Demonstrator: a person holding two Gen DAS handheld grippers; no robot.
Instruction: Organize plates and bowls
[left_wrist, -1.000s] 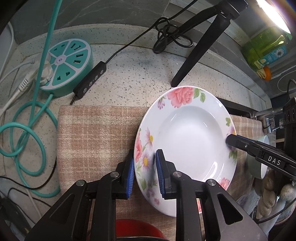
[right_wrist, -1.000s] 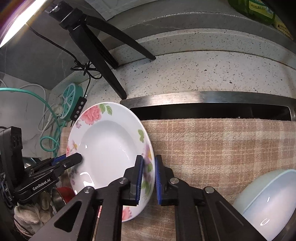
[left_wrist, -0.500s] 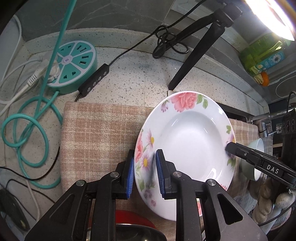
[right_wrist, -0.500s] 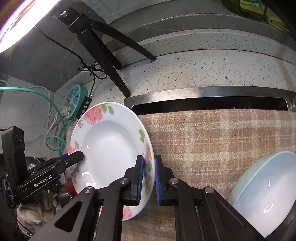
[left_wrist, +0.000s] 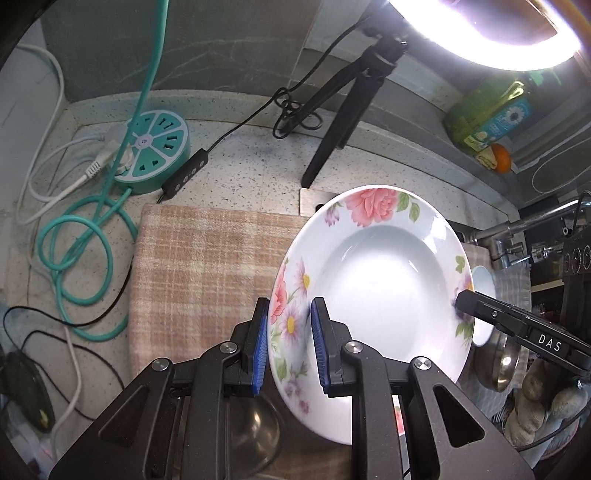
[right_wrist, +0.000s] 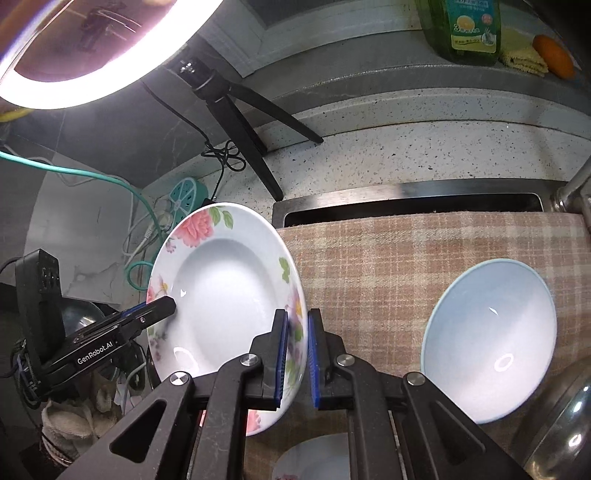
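A white deep plate with pink flowers (left_wrist: 384, 280) (right_wrist: 229, 295) is held in the air, tilted, above the plaid cloth (left_wrist: 207, 266) (right_wrist: 406, 258). My left gripper (left_wrist: 286, 345) is shut on its left rim. My right gripper (right_wrist: 295, 356) is shut on the opposite rim; its finger shows in the left wrist view (left_wrist: 517, 325). A pale blue bowl (right_wrist: 491, 339) lies on the cloth to the right. Another flowered plate (right_wrist: 317, 458) sits below the right gripper. A steel bowl (left_wrist: 255, 439) sits under the left gripper.
A ring light on a black tripod (left_wrist: 343, 107) (right_wrist: 236, 110) stands behind the cloth. A teal power strip (left_wrist: 155, 151) and cables (left_wrist: 74, 236) lie at left. The sink edge (right_wrist: 406, 199) and tap (left_wrist: 506, 236) are behind. A steel pot rim (right_wrist: 561, 435) shows at lower right.
Both grippers have lifted the flowered plate higher and tilted it more upright. The ring light and more of the blue bowl have come into view.
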